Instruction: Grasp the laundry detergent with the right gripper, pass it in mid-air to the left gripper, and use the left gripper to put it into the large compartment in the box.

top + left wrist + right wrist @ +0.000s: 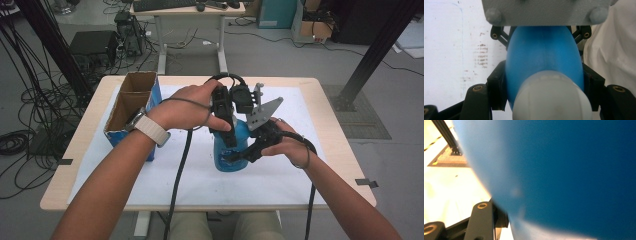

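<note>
Your left gripper (544, 100) pinches the blue bottle (544, 57) just below its white cap (551, 97), your right gripper (235, 156) presses its lower body — let either slacken and the smooth, rounded plastic could slip down onto the table (320, 100).

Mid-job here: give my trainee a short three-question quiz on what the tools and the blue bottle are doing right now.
1. True or false: the left tool has its jaws clamped on the blue bottle.
2. Which end of the bottle is nearest the left tool's camera? A) white cap B) its base C) a handle
3. What stands on the table to the left of the bottle?

Key
1. True: both jaws press its sides.
2. A
3. An open blue cardboard box.
</note>
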The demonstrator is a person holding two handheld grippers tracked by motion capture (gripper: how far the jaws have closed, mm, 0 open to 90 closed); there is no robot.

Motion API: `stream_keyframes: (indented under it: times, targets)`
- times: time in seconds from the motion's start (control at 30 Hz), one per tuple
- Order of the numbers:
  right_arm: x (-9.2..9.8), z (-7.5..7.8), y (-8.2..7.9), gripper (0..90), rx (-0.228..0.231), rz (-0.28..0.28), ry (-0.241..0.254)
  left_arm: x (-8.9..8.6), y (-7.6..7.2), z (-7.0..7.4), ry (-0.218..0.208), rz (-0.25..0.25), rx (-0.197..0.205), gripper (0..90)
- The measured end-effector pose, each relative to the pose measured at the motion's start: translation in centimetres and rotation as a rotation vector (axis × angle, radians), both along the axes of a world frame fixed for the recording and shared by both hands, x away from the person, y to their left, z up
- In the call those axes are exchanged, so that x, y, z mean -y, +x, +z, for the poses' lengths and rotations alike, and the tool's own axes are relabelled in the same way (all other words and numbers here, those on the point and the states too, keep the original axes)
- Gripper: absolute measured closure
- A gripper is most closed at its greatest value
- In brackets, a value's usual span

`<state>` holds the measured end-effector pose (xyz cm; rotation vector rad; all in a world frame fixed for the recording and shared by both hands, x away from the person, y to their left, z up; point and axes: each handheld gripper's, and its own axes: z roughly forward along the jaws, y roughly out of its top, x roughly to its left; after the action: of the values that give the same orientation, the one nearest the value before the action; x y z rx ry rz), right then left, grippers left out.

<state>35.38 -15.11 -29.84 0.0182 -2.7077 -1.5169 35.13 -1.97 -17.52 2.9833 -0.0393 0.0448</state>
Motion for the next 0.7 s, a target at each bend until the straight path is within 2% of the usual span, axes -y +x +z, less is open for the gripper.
stream_keyframes:
  times: [0.03, 0.07, 0.1, 0.13, 0.17, 0.23, 0.27, 0.33, 0.37, 0.5, 0.57, 0.63, 0.7]
  targets:
    - [0.1, -0.2, 0.0, 31.3, -0.017, 0.007, 0.005, -0.1, -0.1, -0.1, -0.014, 0.027, -0.005, 37.3]
    - [0.2, -0.3, 0.0, 28.5, -0.011, 0.001, -0.002, -0.2, -0.4, -0.1, -0.020, 0.071, -0.008, 37.3]
    - [0.4, -0.3, 0.0, 25.1, -0.005, -0.003, -0.004, -0.3, -0.2, 0.0, 0.003, 0.048, -0.002, 37.3]
    - [0.7, -0.4, 0.0, 21.1, -0.013, -0.008, -0.001, -0.5, -0.1, -0.1, 0.005, 0.057, -0.002, 37.3]
    - [1.2, -0.5, -0.1, 16.8, -0.041, -0.019, -0.004, -0.7, 0.0, -0.1, 0.006, 0.062, -0.002, 37.3]
    - [2.2, -0.6, -0.1, 12.5, -0.042, -0.030, -0.023, -1.0, 0.1, 0.0, 0.011, 0.077, -0.002, 37.3]
    - [2.8, -0.6, -0.2, 7.0, -0.062, -0.052, -0.033, -1.1, 0.2, 0.0, 0.010, 0.080, 0.002, 37.3]
    - [3.7, -0.7, -0.3, 4.7, -0.086, -0.078, -0.063, -1.3, 0.2, 0.0, 0.014, 0.091, 0.006, 37.3]
    - [4.2, -0.7, -0.2, 4.9, -0.094, -0.066, -0.084, -1.4, 0.3, 0.0, 0.019, 0.102, 0.008, 37.3]
    - [5.9, -0.9, 0.2, 4.1, -0.061, -0.080, -0.172, -1.6, 0.6, 0.5, 0.021, 0.141, 0.007, 37.3]
    - [6.9, -1.1, 0.9, 4.1, -0.004, -0.083, -0.235, -1.7, 0.7, 0.9, 0.017, 0.161, 0.010, 37.3]
    - [7.6, -1.2, 1.1, 3.5, 0.010, -0.101, -0.290, -1.8, 0.8, 1.2, 0.024, 0.195, 0.015, 37.3]
    - [8.1, -1.2, 1.1, 3.4, 0.025, -0.093, -0.320, -1.8, 0.9, 1.6, 0.028, 0.227, 0.024, 37.3]
